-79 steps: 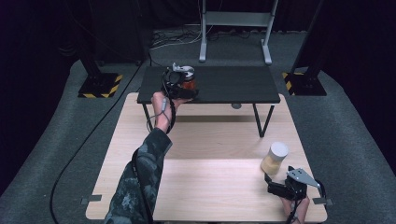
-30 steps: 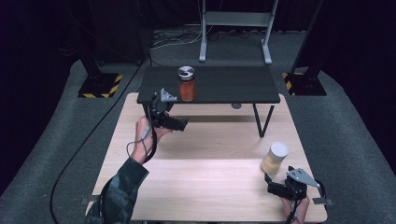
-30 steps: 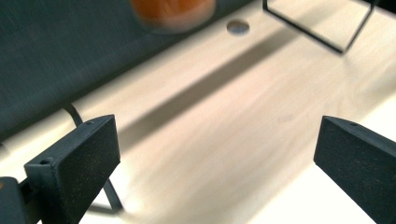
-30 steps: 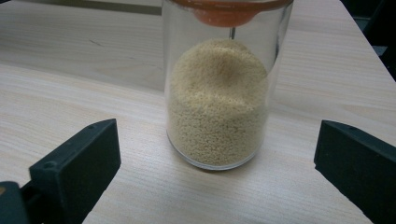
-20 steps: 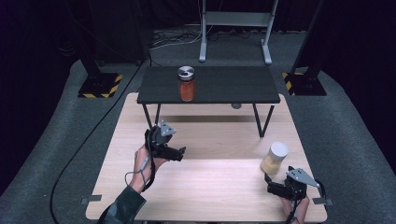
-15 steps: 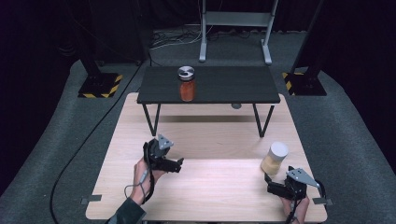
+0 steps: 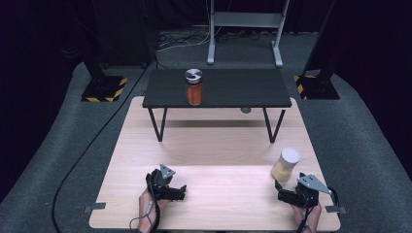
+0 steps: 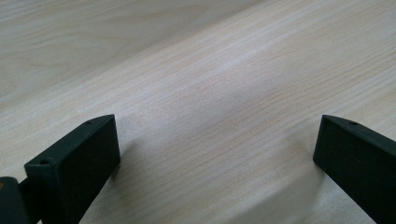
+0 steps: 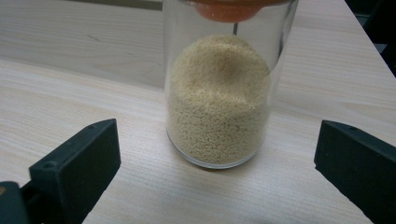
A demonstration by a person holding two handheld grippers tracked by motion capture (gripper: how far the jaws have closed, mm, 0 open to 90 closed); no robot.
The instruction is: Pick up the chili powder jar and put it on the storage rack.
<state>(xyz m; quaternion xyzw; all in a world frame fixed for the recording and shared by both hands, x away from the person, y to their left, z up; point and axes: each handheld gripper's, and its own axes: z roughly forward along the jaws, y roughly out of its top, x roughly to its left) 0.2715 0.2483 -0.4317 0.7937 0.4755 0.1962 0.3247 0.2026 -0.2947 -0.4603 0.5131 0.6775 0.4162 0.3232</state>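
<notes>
A jar of orange-red contents (image 7: pixel 194 89) with a metal lid stands on the small black table (image 7: pixel 243 90) at the back. A second glass jar (image 7: pixel 285 164) (image 9: pixel 218 98), holding pale yellow grains, stands on the wooden tabletop (image 7: pixel 214 155) at the right. My right gripper (image 7: pixel 280 195) (image 9: pixel 217 172) sits just in front of this jar, open, its jaws wide apart and not touching the glass. My left gripper (image 7: pixel 181 191) (image 8: pixel 215 163) rests low over the wood at the front left, open with nothing between its jaws.
The black table stands on thin legs (image 7: pixel 155 124) over the far half of the wooden top. A black cable (image 7: pixel 92 150) runs across the grey floor at the left. Stands with striped bases (image 7: pixel 103 88) flank the back corners.
My left gripper let go of the orange-red jar on the black table and drew back to the front left of the wooden top. The right gripper stayed still.
</notes>
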